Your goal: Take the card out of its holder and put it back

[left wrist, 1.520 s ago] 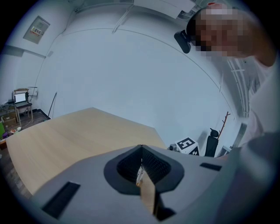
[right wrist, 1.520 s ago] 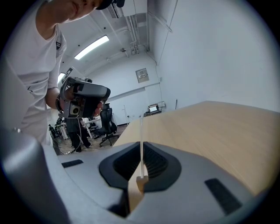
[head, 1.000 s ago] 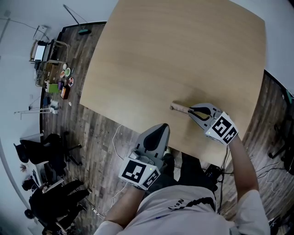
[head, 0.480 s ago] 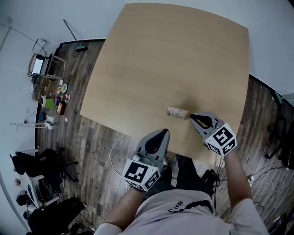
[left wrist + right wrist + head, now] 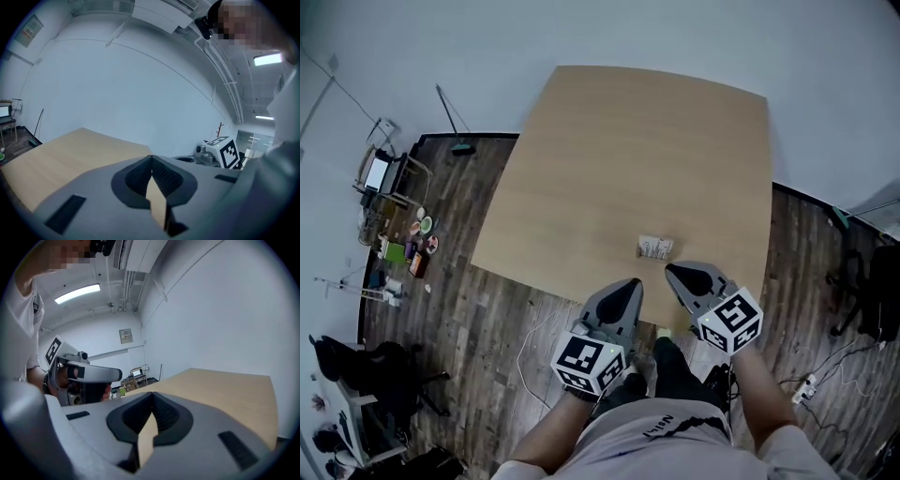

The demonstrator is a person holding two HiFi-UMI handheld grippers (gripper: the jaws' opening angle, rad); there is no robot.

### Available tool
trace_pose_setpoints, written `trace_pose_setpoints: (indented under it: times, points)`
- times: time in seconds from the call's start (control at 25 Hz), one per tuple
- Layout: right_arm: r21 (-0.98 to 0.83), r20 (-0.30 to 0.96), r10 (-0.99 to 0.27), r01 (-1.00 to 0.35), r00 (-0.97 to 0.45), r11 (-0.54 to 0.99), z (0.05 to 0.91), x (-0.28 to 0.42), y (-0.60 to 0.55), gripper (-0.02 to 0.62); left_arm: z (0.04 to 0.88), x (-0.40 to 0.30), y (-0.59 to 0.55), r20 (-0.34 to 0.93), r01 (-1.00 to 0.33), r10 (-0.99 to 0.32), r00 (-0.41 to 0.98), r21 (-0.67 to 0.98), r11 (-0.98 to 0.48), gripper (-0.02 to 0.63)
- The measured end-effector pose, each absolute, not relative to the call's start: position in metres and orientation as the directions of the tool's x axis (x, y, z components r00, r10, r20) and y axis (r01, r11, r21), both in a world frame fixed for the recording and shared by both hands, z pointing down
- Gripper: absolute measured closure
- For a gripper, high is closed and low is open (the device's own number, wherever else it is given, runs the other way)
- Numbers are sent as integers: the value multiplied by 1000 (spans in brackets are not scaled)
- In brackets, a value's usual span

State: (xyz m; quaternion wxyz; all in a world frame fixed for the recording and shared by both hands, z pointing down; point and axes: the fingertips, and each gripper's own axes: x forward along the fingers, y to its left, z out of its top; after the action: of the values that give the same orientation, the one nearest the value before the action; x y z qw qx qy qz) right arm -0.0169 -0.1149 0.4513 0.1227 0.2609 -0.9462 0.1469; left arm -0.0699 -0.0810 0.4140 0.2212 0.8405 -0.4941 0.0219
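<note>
The card holder (image 5: 655, 247), a small pale thing with print on it, lies near the front edge of the wooden table (image 5: 609, 150); whether the card is in it I cannot tell. My left gripper (image 5: 624, 289) hangs at the table's front edge, jaws shut with nothing between them. My right gripper (image 5: 680, 273) hangs just below and right of the holder, apart from it, also shut and holding nothing. In the left gripper view my left gripper (image 5: 151, 159) points over the table (image 5: 70, 150). In the right gripper view my right gripper (image 5: 151, 396) does the same over the table (image 5: 225, 385); the holder is hidden in both.
White walls close in behind the table. On the wooden floor (image 5: 487, 309) to the left stand a cluttered cart (image 5: 408, 239), a monitor stand (image 5: 380, 173) and dark chairs (image 5: 366, 370). A cable and power strip (image 5: 802, 386) lie at right.
The right gripper has let go of the holder and drawn back toward my body. The holder now lies alone on the table. The view has pulled back and up.
</note>
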Motion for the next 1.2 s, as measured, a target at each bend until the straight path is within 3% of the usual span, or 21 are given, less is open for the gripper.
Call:
trace_pose_setpoints:
  times: [0.56,1.2]
  points:
    - [-164,177,-594,-619,-784,768,353,-46,-44,581,340,-88,-28,128,-803,-819,560,326,-498,594]
    - [-154,159,-626,-645,-764,748,340,-51,-10,581,333,-100,7,97,-795,-817,568,322,-514,594]
